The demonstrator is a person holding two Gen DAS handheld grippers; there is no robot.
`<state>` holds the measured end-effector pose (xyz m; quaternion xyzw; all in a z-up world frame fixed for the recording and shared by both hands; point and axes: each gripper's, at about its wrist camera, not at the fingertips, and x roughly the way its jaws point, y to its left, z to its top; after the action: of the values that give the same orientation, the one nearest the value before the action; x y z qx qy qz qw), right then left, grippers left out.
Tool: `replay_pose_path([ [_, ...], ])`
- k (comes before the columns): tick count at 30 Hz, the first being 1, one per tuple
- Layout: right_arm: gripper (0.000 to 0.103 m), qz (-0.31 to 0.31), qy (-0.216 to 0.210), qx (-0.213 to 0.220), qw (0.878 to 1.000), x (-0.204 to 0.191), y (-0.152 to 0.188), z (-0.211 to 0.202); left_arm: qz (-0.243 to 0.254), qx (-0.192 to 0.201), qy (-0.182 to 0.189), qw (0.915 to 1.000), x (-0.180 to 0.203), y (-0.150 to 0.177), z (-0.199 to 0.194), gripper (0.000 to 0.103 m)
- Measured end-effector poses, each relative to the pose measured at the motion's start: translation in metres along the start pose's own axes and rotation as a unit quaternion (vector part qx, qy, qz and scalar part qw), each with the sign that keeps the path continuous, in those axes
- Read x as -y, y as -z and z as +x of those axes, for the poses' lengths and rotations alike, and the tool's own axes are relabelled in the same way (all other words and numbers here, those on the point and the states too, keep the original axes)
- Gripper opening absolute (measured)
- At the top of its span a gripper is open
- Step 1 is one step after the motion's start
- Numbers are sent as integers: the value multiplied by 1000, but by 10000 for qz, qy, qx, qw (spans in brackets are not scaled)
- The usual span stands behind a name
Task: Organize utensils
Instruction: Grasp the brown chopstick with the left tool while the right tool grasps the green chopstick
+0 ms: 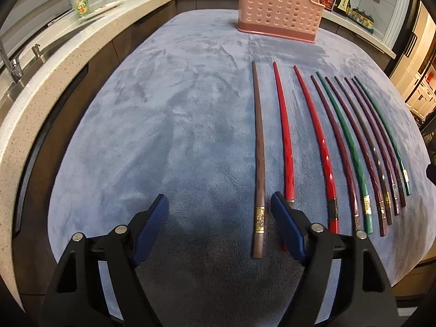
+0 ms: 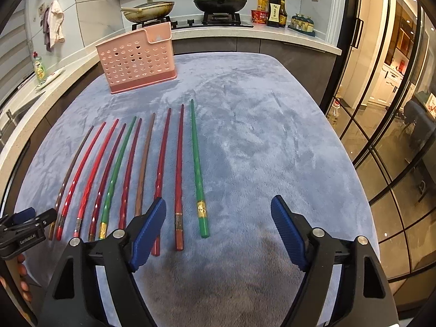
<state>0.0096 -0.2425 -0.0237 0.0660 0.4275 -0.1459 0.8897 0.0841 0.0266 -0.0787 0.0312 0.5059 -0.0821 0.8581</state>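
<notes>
Several chopsticks lie side by side on a blue-grey plush cloth (image 1: 169, 125): brown, red, dark red and green. In the left wrist view the brown chopstick (image 1: 257, 160) lies between my open left gripper's (image 1: 219, 212) fingers, near the right finger, with a red one (image 1: 284, 141) just beyond. A pink perforated holder (image 1: 278, 8) stands upright at the far end. In the right wrist view my right gripper (image 2: 218, 215) is open and empty above the cloth; the green chopstick (image 2: 198, 171) and a dark red one (image 2: 179, 179) lie between its fingers. The holder (image 2: 137, 60) stands far left.
A stone counter with a sink and tap (image 1: 13, 65) and a soap bottle (image 1: 81, 1) runs along the left. A stove with two pans (image 2: 220, 1) and sauce bottles (image 2: 276, 9) lie behind. Glass doors (image 2: 381, 109) stand to the right. The left gripper (image 2: 24, 226) shows at lower left.
</notes>
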Motion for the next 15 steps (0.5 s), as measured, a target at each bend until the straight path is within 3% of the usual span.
replay_pose_path([
  [3, 66, -19, -5, -68, 10000, 0, -2, 8, 41, 7, -12, 10000, 4, -1, 3, 69],
  [9, 56, -18, -74, -208, 9998, 0, -5, 24, 131, 9, 30, 9999, 8, -3, 2, 54],
  [15, 39, -44, -151, -404, 9991, -3, -3, 42, 152, -39, 239, 9996, 10, -3, -1, 28],
])
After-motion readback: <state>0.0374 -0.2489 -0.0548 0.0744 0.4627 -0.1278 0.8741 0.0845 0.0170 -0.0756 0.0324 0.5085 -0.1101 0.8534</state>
